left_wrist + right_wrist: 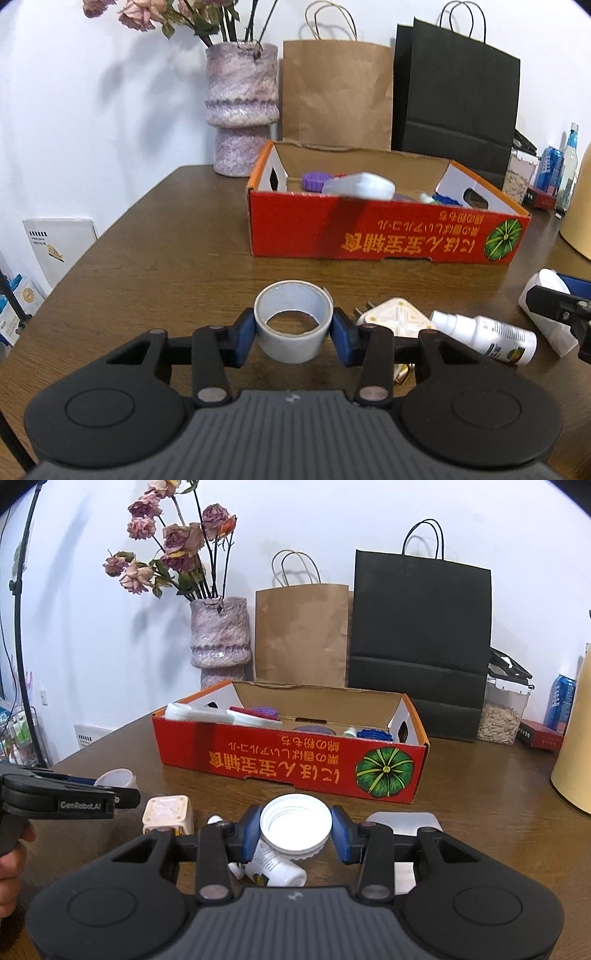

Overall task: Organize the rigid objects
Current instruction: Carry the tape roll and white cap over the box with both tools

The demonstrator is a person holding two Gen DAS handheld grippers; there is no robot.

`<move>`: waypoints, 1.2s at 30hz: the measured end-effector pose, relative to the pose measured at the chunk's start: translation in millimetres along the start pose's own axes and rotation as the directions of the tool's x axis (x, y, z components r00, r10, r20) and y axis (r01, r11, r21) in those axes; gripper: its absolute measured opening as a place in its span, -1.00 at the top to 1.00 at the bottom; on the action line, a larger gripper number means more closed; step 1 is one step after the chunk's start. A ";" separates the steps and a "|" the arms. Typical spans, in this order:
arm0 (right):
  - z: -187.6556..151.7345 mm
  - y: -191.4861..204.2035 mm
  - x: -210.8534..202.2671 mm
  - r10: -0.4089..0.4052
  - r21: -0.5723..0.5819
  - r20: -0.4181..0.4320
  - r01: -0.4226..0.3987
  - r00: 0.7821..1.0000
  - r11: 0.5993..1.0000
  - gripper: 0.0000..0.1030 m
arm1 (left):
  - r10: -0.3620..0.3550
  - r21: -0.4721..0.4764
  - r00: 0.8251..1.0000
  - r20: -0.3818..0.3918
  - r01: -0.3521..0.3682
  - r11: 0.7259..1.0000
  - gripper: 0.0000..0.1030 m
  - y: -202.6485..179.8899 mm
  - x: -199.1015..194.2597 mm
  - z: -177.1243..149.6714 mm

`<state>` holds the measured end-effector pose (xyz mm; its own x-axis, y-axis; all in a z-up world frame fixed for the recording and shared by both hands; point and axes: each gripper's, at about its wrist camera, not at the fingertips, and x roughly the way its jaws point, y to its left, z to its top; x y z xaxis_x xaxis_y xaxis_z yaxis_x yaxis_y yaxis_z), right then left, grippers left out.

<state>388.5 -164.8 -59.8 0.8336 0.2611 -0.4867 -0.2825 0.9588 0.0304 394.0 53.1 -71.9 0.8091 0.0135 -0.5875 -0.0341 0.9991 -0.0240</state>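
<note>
My left gripper [293,328] is shut on a grey tape roll [293,323], its blue pads [245,334] pressed to both sides just above the brown table [147,258]. My right gripper [295,827] is shut on a white screw lid [295,825], which hangs over a lying white spray bottle [277,871]. That bottle [484,338] and a cream plug adapter [395,321] lie to the right of the tape. Beyond both grippers stands the open red cardboard box [369,232], holding several small items, among them a purple ridged lid [314,181].
Along the wall behind the box stand a mottled vase of dried roses [242,107], a brown paper bag [336,92] and a black paper bag [458,96]. A seed jar [502,716], a blue can [561,701] and a cream container [576,746] crowd the right. A flat silver item [404,821] lies under my right gripper.
</note>
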 end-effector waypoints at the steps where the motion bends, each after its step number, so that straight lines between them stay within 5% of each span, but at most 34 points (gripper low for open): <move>1: 0.9 -0.3 -0.2 0.000 0.001 0.003 0.000 1.000 1.000 0.24 | 0.002 -0.002 1.000 0.008 -0.002 1.000 0.15 0.2 -2.2 1.1; 17: 27.7 -0.3 5.0 -0.003 0.010 0.074 0.003 0.997 1.000 0.24 | 0.031 -0.057 0.990 0.138 -0.023 0.998 0.15 1.3 -31.8 50.4; 36: 67.4 -15.6 35.9 0.016 0.039 0.140 -0.022 0.990 0.999 0.24 | 0.022 -0.072 0.983 0.183 -0.010 0.997 0.15 -37.3 -1.0 88.4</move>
<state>454.8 -162.8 -18.9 0.8871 0.2899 -0.3591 -0.2821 0.9564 0.0752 446.3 19.4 1.0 0.9016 0.0429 -0.4305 -0.0837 0.9936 -0.0763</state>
